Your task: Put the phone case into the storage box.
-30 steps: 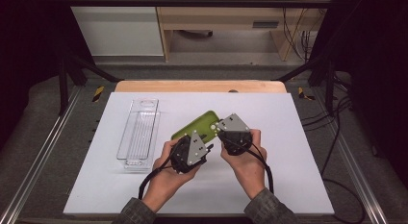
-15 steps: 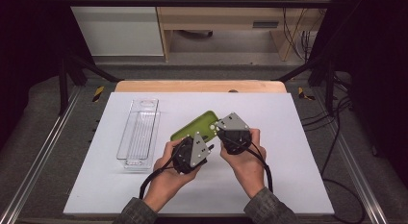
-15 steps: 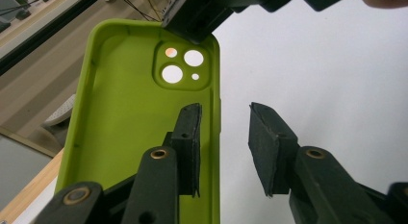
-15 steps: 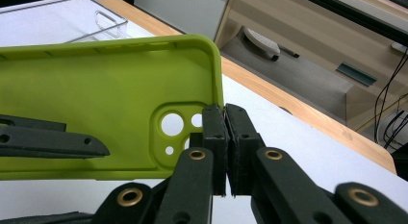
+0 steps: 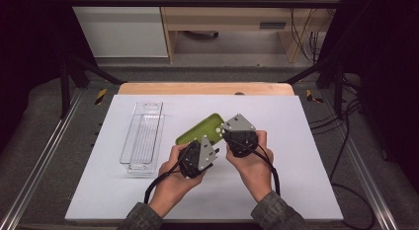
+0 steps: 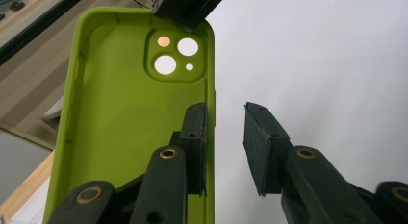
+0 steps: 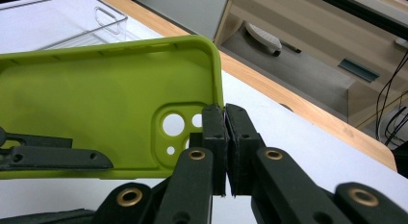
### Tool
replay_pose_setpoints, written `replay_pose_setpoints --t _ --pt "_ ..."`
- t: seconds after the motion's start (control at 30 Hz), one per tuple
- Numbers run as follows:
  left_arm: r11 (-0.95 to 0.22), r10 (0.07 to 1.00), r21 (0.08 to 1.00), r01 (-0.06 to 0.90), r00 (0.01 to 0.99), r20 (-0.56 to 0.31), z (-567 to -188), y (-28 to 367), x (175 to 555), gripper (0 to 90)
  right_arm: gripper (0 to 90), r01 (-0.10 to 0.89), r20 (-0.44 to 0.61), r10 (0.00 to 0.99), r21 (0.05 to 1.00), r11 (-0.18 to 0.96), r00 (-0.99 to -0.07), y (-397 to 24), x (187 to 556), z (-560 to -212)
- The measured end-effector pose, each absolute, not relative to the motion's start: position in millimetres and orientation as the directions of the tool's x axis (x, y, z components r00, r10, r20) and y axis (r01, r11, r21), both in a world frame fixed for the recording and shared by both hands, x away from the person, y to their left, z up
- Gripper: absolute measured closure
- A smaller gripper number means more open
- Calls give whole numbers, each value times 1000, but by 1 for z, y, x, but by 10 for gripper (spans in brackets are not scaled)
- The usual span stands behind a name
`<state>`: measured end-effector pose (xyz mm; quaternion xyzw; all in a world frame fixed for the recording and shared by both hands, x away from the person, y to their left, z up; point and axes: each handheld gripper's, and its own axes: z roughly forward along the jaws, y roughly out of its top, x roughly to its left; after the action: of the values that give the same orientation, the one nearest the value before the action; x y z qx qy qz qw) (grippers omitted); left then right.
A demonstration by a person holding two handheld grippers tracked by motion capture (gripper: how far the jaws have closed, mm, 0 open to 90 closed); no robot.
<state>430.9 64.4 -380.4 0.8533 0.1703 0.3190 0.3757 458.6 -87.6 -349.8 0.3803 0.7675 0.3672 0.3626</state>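
A lime-green phone case (image 5: pixel 200 129) is held just above the white table top, hollow side up, with its camera cutout (image 6: pixel 175 53) toward the right gripper. My right gripper (image 7: pixel 225 108) is shut on the case's (image 7: pixel 96 108) end wall beside the cutout. My left gripper (image 6: pixel 223 113) straddles the long side wall of the case (image 6: pixel 120 108): one pad lies inside the shell, the other stands apart outside it. Its jaws have just been closing, with a gap still showing at the outer pad. From above, the left gripper (image 5: pixel 197 158) and the right gripper (image 5: pixel 239 136) sit close together at the table's middle.
A clear plastic tray (image 5: pixel 143 136) lies to the left of the case on the white table top (image 5: pixel 296 141). A wooden strip (image 5: pixel 207 88) borders the far edge, with a wooden shelf unit beyond. Cables hang at the right.
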Motion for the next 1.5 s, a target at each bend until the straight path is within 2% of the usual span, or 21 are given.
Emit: replay_pose_setpoints --t 0.27,0.97,1.5 --pt "-671 539 738 73 731 419 -379 63 433 737 877 329 -277 846 830 449 -455 -85 460 -346" --pt "-690 550 718 91 711 439 -383 60 433 773 874 350 -268 846 821 451 -461 -82 459 -345" --pt "-691 559 720 64 680 475 -387 63 430 833 873 344 -272 842 821 456 -466 -79 458 -344"
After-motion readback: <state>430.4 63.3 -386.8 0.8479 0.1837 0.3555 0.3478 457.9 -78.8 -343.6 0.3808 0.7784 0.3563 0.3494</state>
